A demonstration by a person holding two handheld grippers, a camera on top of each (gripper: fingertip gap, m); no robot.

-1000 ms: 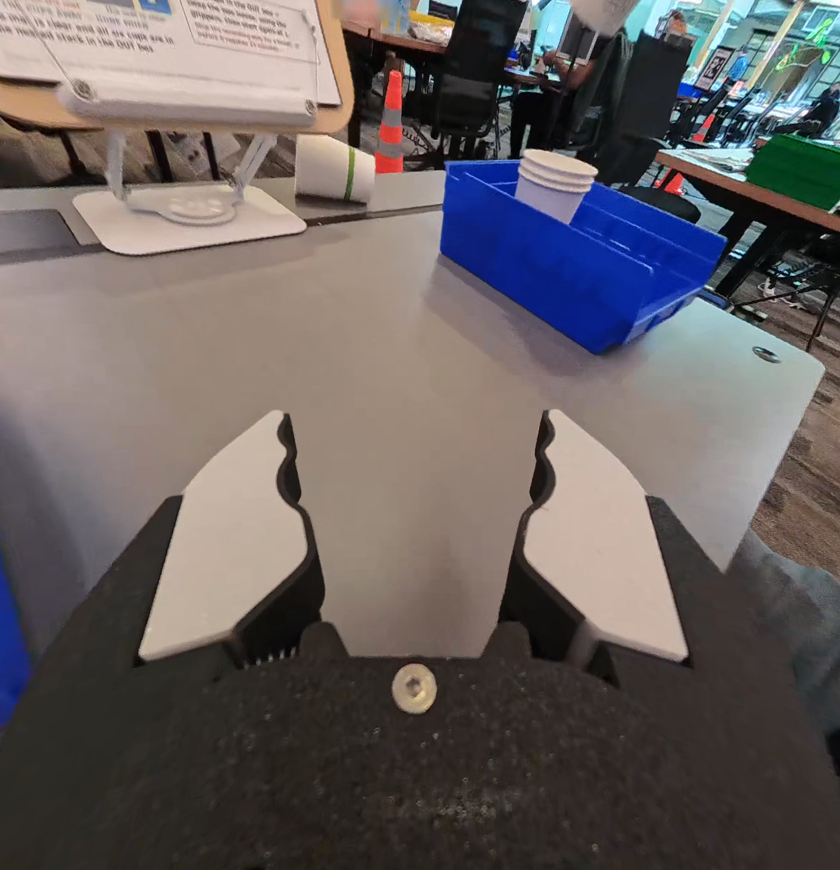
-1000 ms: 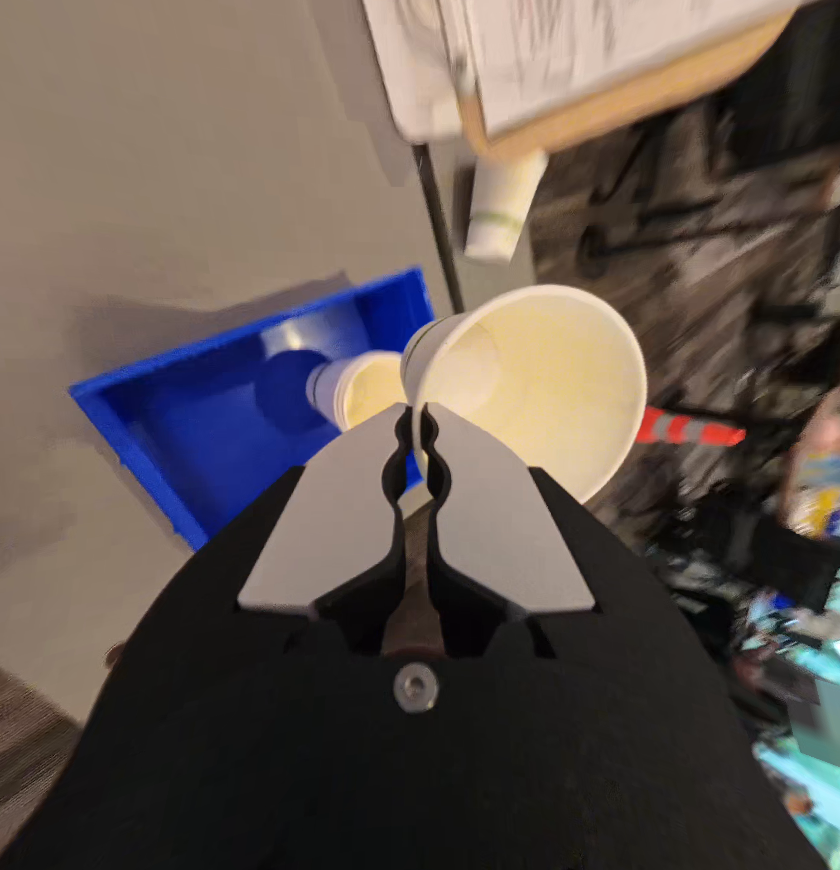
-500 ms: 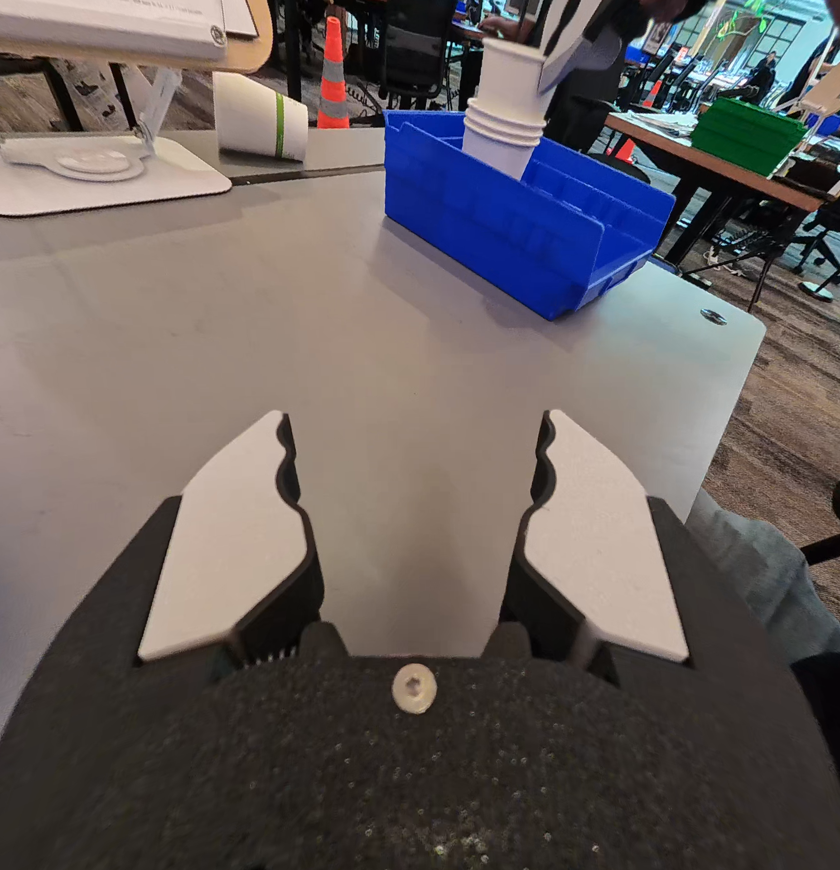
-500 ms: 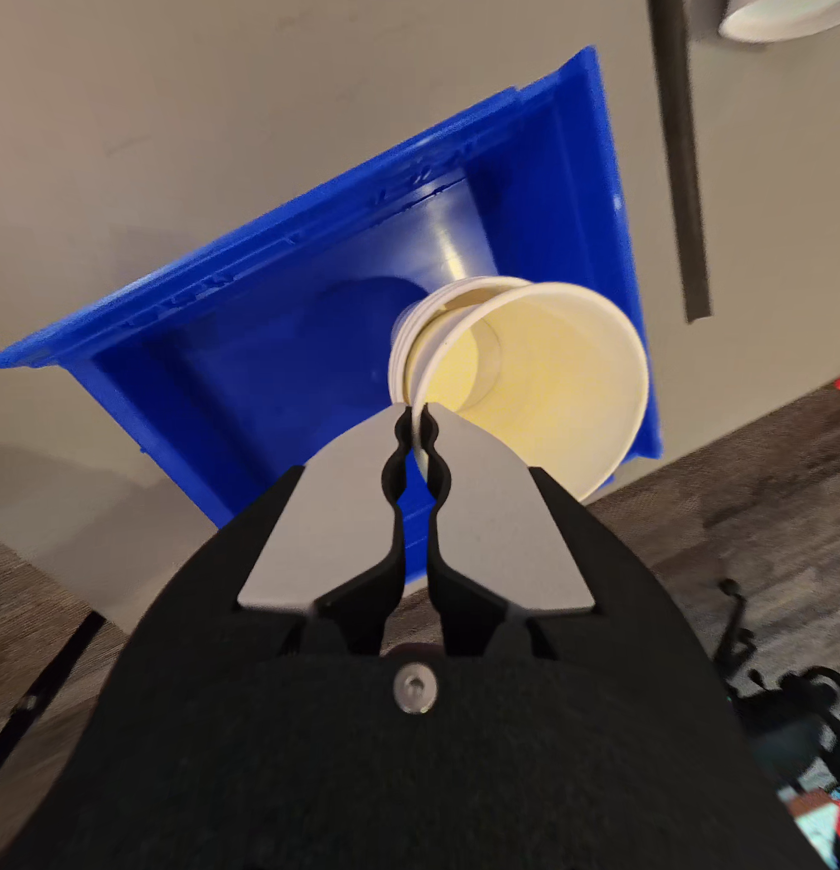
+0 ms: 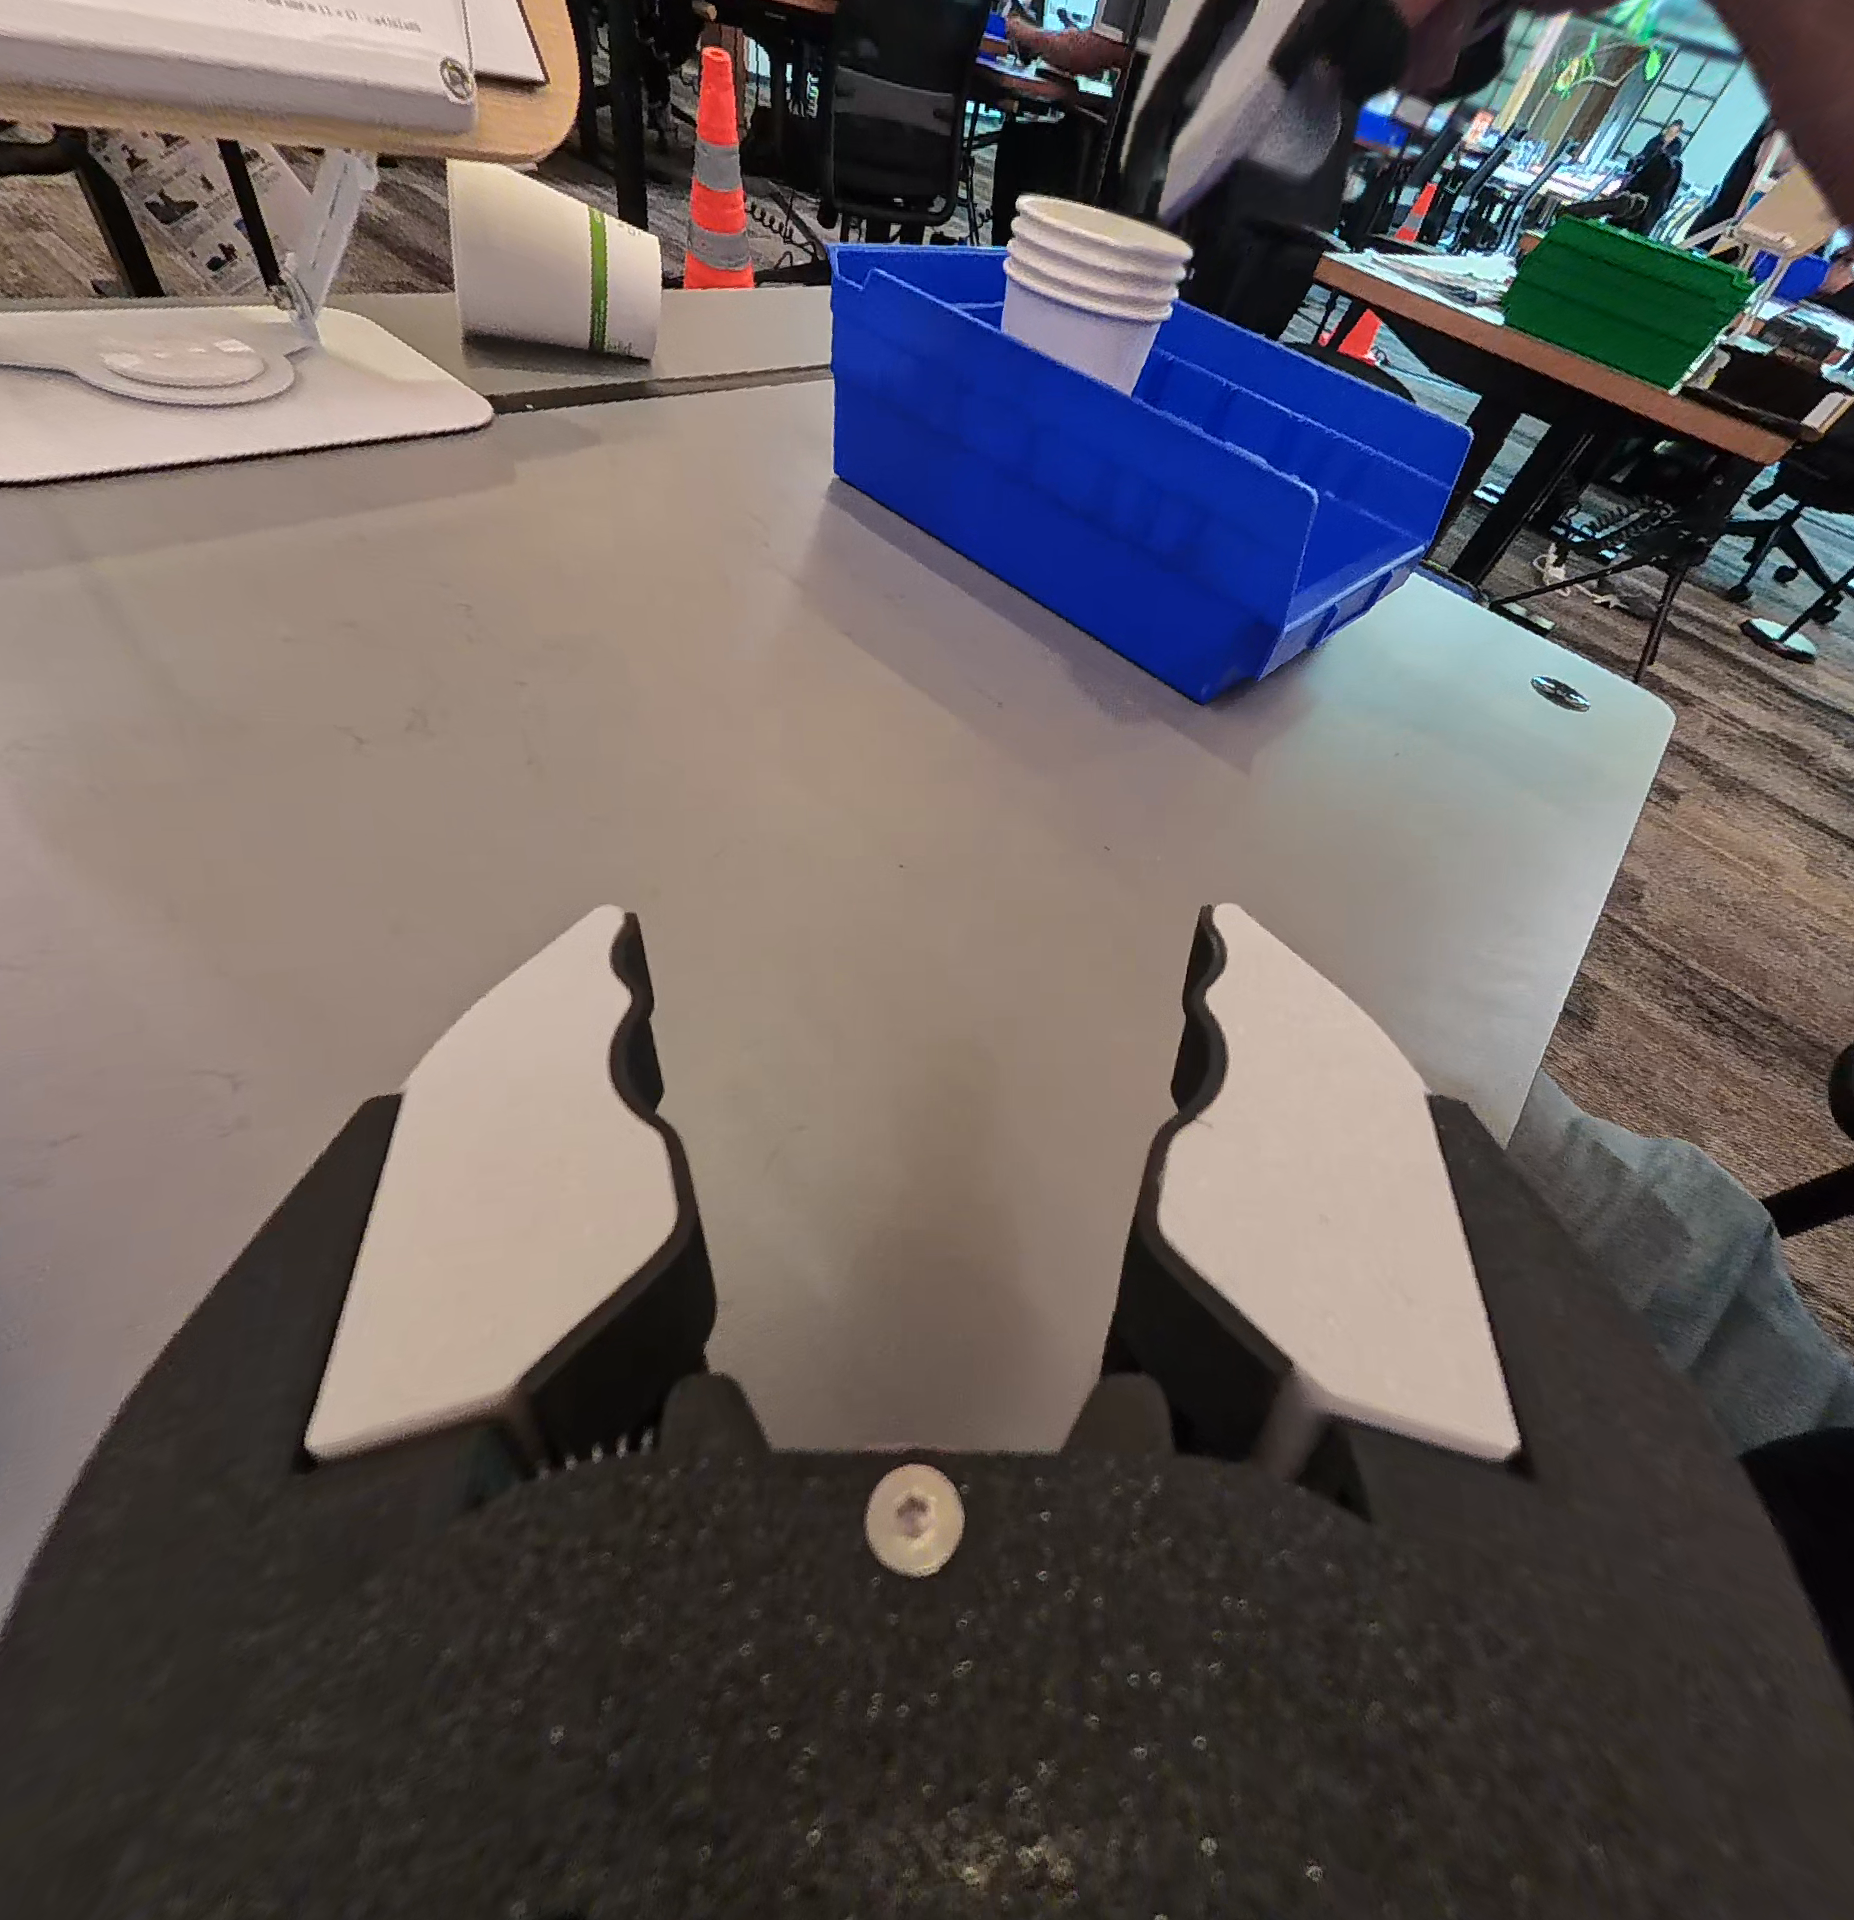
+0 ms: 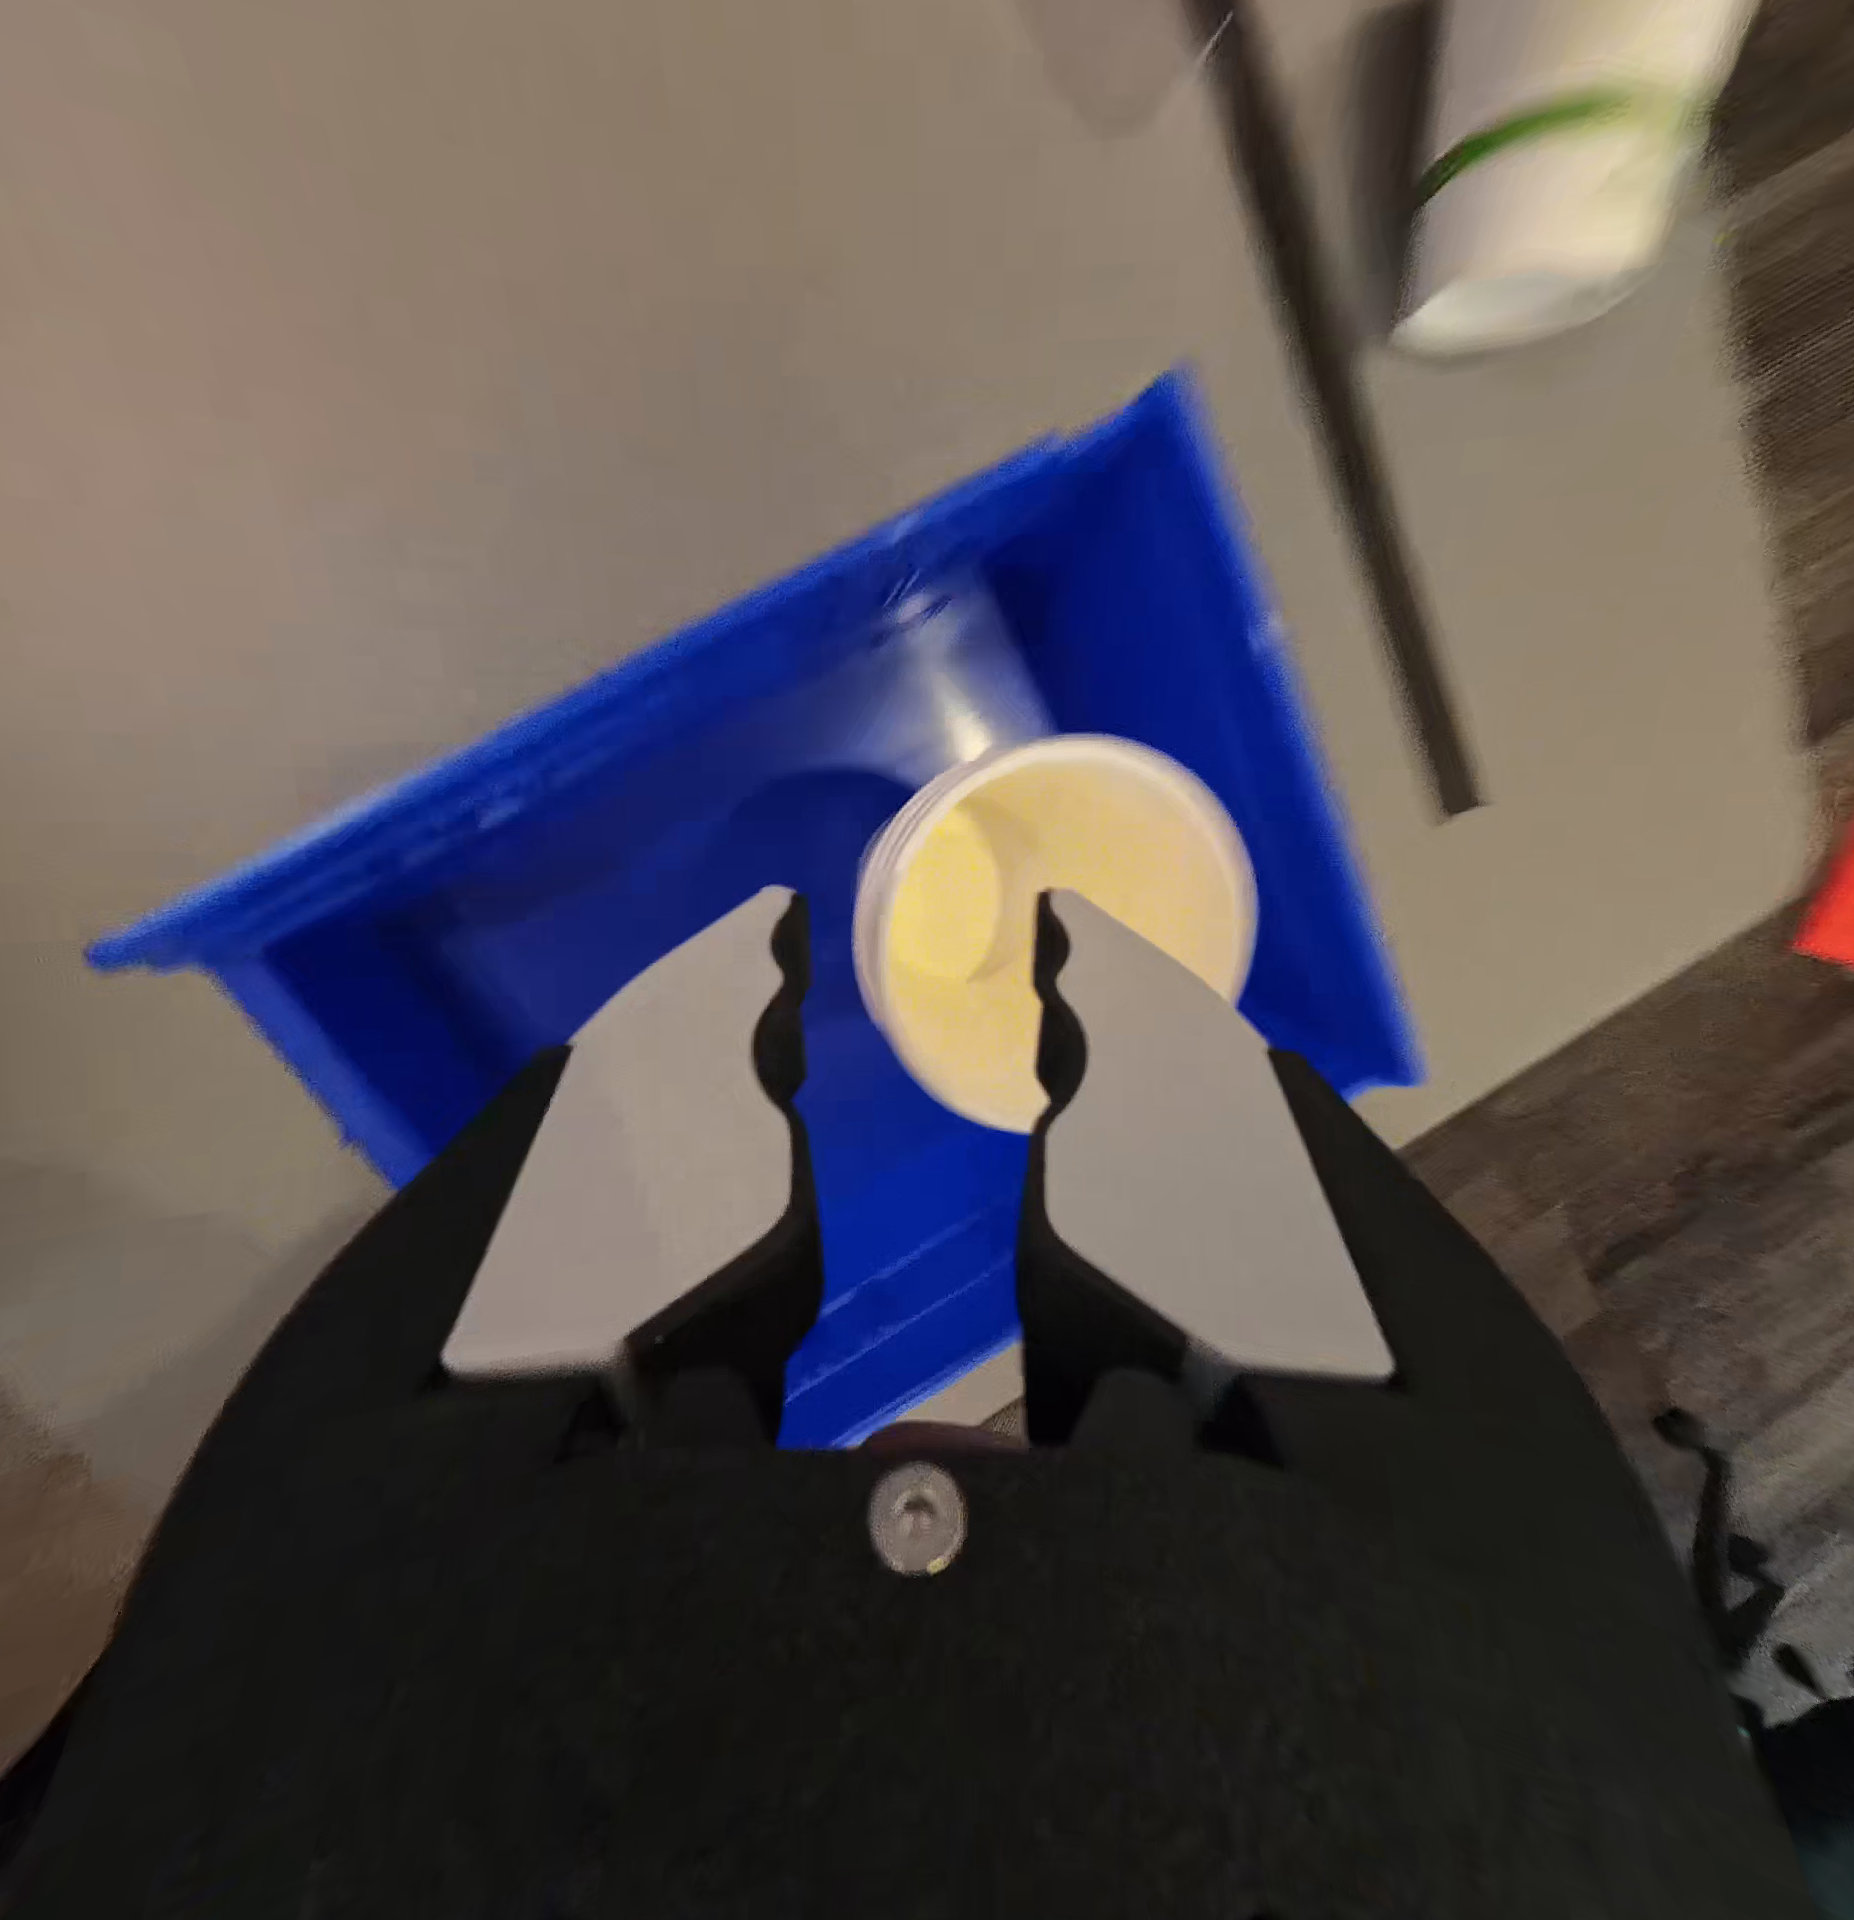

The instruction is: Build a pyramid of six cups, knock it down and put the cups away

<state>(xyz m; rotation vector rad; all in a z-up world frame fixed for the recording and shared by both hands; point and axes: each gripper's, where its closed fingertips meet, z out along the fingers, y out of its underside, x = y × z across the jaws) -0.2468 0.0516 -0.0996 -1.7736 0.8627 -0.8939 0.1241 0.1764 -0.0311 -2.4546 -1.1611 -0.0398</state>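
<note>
In the upper middle of the left wrist view, stack of white cups (image 5: 1094, 291) stands nested in the blue bin (image 5: 1110, 488), leaning slightly, near the bin's far end. Bin sits on the grey table (image 5: 487, 727), toward its right edge. Left gripper (image 5: 918, 935) fills the lower frame, jaws spread wide with only bare tabletop between them, nothing held. Upper left: white stand base (image 5: 175, 384) carrying a board with papers, and just right of it a white cup with a green stripe (image 5: 559, 281) lying on its side. Orange cone (image 5: 720, 177) on the floor behind. Green bins (image 5: 1619, 301) on a separate table, upper right.

Right wrist view, blurred, looks down into the bin (image 6: 611, 831). Cup stack (image 6: 1058, 935) at centre, mouth facing the camera, yellowish inside. Right gripper (image 6: 918, 914) released, jaws parted; the cup rim shows in the gap, and the right fingertip overlaps the cup mouth in the picture; contact can't be told. Striped cup (image 6: 1546, 197) upper right, smeared.
</note>
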